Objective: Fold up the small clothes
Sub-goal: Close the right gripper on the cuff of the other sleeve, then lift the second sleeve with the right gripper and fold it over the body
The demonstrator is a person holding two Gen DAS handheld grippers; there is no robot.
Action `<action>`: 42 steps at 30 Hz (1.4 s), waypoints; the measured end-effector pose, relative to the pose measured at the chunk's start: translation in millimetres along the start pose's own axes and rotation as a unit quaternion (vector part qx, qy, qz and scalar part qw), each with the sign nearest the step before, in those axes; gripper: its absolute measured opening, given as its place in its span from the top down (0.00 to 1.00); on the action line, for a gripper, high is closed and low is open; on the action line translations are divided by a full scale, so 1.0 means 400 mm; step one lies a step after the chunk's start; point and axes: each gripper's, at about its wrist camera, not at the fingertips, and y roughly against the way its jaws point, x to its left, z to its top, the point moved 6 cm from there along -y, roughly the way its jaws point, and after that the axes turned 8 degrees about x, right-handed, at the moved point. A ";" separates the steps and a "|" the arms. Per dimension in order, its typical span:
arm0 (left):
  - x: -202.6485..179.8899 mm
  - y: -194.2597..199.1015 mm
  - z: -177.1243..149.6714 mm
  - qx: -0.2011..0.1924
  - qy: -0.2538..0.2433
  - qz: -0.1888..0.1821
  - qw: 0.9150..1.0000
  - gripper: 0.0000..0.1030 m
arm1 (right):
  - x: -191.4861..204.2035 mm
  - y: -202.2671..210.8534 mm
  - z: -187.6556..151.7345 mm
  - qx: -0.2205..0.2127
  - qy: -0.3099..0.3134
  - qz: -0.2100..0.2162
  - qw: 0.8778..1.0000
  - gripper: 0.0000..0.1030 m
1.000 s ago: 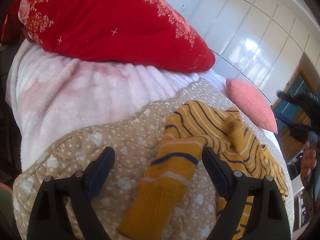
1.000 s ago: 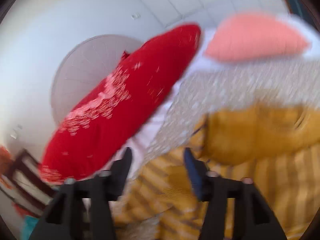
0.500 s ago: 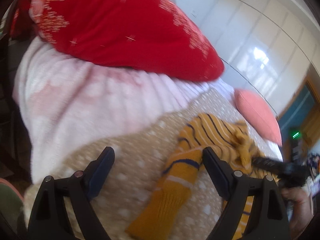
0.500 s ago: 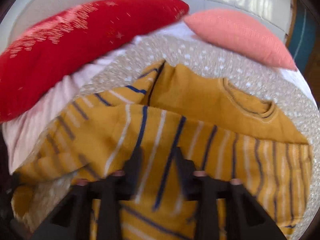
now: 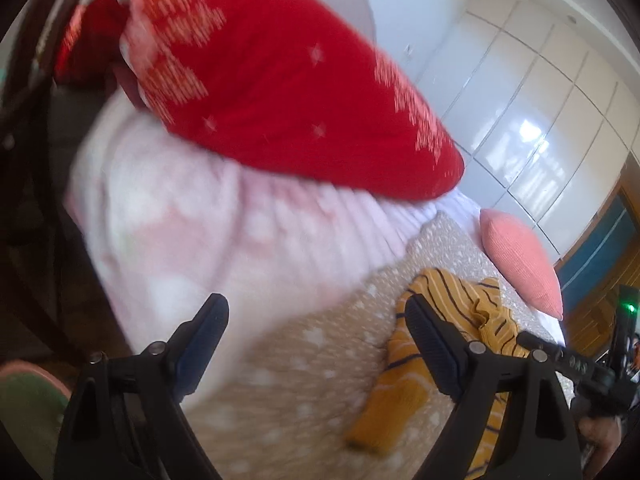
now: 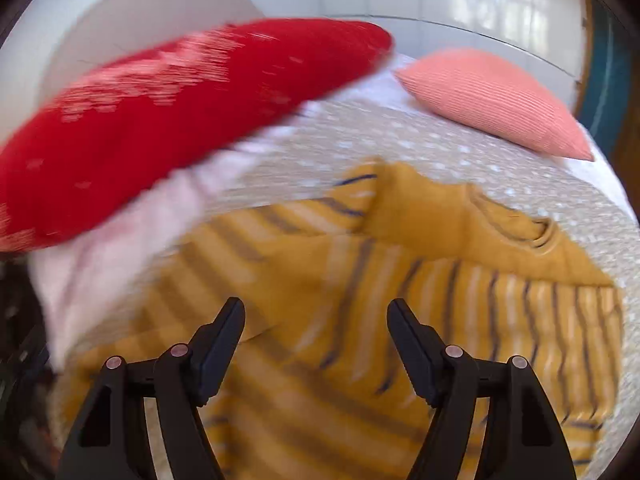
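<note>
One striped mustard sweater [image 6: 400,280] is lying on the one dotted beige quilt [image 6: 360,140], which is serving as the landmark. Two cushions are sitting beyond the quilt's far edge: one red cushion [image 5: 280,92] with white patterning and one smaller coral cushion [image 6: 492,100], while one pale pink blanket [image 5: 192,220] is lying just beside the quilt under the red one. Two grippers are showing, the left gripper [image 5: 316,316] and the right gripper [image 6: 316,320], both hovering over the quilt.

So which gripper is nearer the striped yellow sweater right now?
Right. The right gripper hangs just above the sweater, jaws just opened, nothing between them. The left gripper sits open off to the side over the dotted quilt.
</note>
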 end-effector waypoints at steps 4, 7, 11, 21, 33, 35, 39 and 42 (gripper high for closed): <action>0.077 0.106 0.018 -0.020 -0.002 0.016 1.000 0.07 | 0.161 0.011 -0.081 -0.009 0.079 0.044 0.996 0.24; 0.131 0.166 0.024 -0.028 -0.007 0.024 0.999 0.06 | 0.297 -0.003 -0.138 -0.013 0.186 0.039 0.982 0.24; 0.190 0.193 0.023 -0.027 -0.017 0.047 0.998 0.06 | 0.425 -0.029 -0.218 -0.019 0.357 -0.054 0.932 0.26; 0.268 0.140 0.000 0.023 0.026 0.021 0.999 0.06 | 0.539 -0.178 -0.284 -0.051 0.673 -0.264 0.689 0.29; 0.276 0.152 -0.006 0.024 0.027 0.010 0.999 0.06 | 0.612 0.022 0.150 -0.057 0.411 -0.147 0.898 0.94; 0.267 0.162 -0.006 0.017 0.019 0.010 1.000 0.06 | 0.585 0.134 0.280 -0.108 0.333 -0.126 0.928 0.94; 0.250 0.169 -0.012 0.023 0.004 -0.002 1.000 0.06 | 0.455 0.307 0.436 -0.178 0.200 -0.107 0.957 0.94; 0.243 0.163 -0.018 0.031 -0.004 0.002 1.000 0.06 | 0.307 0.378 0.465 -0.197 0.120 -0.108 0.967 0.94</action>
